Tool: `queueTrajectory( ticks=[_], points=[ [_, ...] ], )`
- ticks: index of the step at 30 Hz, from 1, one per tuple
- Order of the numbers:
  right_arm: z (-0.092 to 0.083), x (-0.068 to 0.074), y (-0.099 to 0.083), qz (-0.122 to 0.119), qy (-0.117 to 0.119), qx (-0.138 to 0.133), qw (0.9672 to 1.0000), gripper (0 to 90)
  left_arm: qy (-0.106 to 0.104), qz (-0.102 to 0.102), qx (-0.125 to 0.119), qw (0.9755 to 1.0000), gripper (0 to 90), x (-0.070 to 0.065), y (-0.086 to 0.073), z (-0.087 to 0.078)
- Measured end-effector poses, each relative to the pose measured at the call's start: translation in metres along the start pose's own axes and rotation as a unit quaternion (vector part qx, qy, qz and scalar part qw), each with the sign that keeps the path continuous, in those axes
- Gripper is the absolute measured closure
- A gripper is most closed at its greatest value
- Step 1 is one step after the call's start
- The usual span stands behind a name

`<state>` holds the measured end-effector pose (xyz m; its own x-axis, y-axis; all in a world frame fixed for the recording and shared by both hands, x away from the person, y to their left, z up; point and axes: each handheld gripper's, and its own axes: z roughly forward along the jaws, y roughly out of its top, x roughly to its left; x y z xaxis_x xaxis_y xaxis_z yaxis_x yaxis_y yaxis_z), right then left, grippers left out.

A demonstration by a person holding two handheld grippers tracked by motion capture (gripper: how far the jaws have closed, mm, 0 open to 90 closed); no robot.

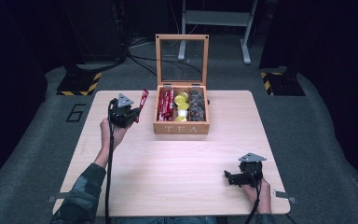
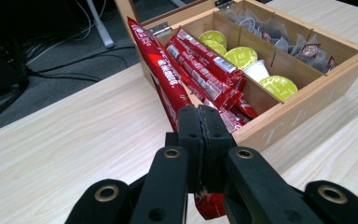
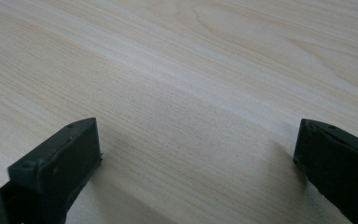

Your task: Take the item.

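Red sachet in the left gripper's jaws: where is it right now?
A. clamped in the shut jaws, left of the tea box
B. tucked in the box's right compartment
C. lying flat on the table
A: the left gripper has its jaws shut on the red sachet, held beside the tea box.

Light wooden table, pale grain, square top with rounded corners, metal brackets at its near corners. Grey carpet floor all round, a dark "6" marked on it to the table's left. Two black stand bases with yellow-black hazard tape, one either side beyond the table. Grey metal frame legs at the back; black cables trail across the floor there. Surroundings dark; light falls mainly on the table top.
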<state>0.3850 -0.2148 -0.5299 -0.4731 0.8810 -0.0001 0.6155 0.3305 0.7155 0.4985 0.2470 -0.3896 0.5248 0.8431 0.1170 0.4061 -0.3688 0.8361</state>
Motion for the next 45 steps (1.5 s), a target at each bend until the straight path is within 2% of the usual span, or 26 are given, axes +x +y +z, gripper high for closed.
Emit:
queueTrajectory(
  ticks=[13,25,45],
  points=[
    [0.000,0.000,0.000,0.000,0.000,0.000,1.0000,0.0,0.013,-0.005,-0.008,0.9999,88.6,0.006,-0.018,-0.018],
    [0.000,0.000,0.000,0.001,-0.001,0.000,1.0000,0.0,0.027,-0.016,-0.004,0.9995,88.6,0.014,-0.040,-0.033],
    [0.000,0.000,0.000,0.002,-0.001,0.000,1.0000,0.0,0.052,-0.046,0.001,0.9976,88.6,0.034,-0.069,-0.044]
  ],
)
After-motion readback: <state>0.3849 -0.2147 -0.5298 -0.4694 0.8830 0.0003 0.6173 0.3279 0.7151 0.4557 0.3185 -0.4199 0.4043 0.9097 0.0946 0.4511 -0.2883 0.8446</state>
